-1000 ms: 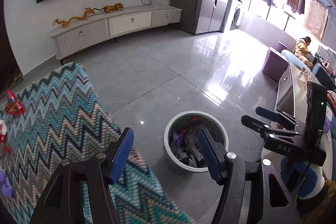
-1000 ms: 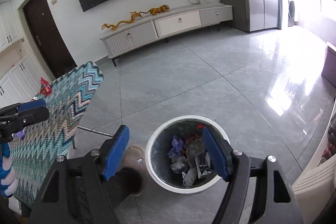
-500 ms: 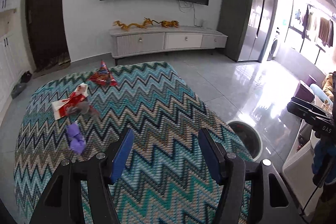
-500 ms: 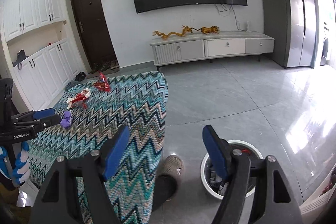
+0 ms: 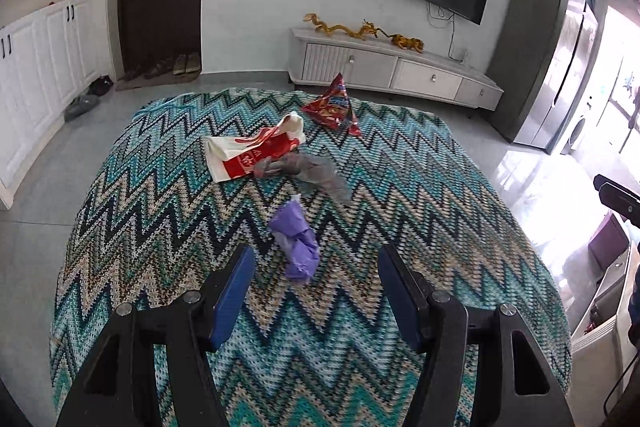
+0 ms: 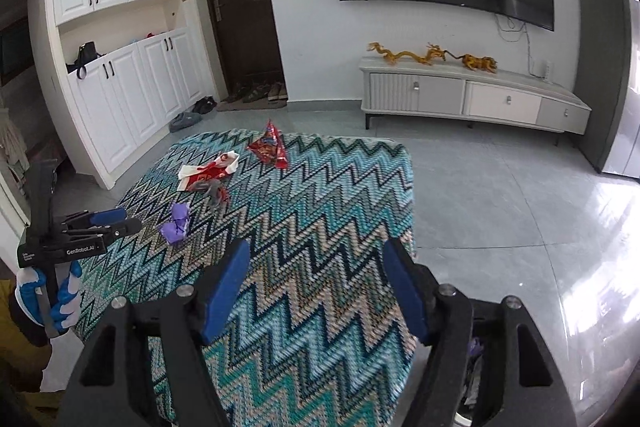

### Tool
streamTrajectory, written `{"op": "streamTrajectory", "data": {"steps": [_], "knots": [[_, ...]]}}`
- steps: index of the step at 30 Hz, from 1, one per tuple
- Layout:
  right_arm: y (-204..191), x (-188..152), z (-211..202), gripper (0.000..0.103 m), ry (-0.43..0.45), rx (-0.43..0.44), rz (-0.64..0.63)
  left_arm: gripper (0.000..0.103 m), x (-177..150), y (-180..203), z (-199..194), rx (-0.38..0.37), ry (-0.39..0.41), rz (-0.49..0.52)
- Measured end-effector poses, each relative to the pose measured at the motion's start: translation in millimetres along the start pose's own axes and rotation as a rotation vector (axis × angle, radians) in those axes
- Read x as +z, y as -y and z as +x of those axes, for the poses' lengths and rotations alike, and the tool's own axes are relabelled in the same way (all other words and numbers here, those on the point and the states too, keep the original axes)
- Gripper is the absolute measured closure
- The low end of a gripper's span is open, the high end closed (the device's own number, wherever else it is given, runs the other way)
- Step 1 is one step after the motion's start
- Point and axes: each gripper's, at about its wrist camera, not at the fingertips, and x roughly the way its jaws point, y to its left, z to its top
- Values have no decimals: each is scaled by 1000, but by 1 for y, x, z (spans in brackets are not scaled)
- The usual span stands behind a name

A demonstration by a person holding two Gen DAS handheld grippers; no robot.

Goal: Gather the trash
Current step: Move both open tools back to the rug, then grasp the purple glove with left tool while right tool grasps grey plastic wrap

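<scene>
A: Report the left gripper (image 5: 316,291).

B: Its jaws stand apart with nothing clamped between them. The blue pads (image 5: 234,297) face each other across an open gap, and the unit tilts downward.

A: What carries it?

B: A gloved left hand (image 6: 48,301) (blue and white glove) wraps the handle from below, seen at the left edge of the right wrist view. The tool juts out level from that fist.

A: And the right gripper (image 6: 316,291)?

B: Its jaws are closing, with nothing between the pads. It also tilts downward. The hand carrying it is out of view.
</scene>
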Motion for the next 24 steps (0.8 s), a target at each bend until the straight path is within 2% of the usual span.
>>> {"op": "streamTrajectory", "data": {"steps": [6, 8, 12, 14, 17, 18, 20, 24], "knots": [[-31, 26, 82, 43, -83, 108, -61, 41, 8, -19, 50, -15, -65, -13], [-40, 30, 108, 45, -109, 139, -76, 47, 9, -21, 65, -23, -85, -13], [-58, 38, 157, 48, -155, 192, -95, 66, 10, -32, 92, -46, -112, -38], [-68, 41, 180, 49, -179, 212, -111, 67, 11, -40, 97, -52, -90, -58], [-83, 45, 212, 50, -209, 237, -141, 68, 12, -51, 97, 36, -23, -74], [-88, 46, 222, 50, -217, 247, -150, 68, 11, -55, 97, 43, -9, -91], [-97, 48, 240, 50, -229, 265, -162, 69, 9, -64, 95, 29, 11, -135], [-112, 47, 271, 51, -247, 302, -165, 69, 8, -68, 95, 18, 25, -154]]}}
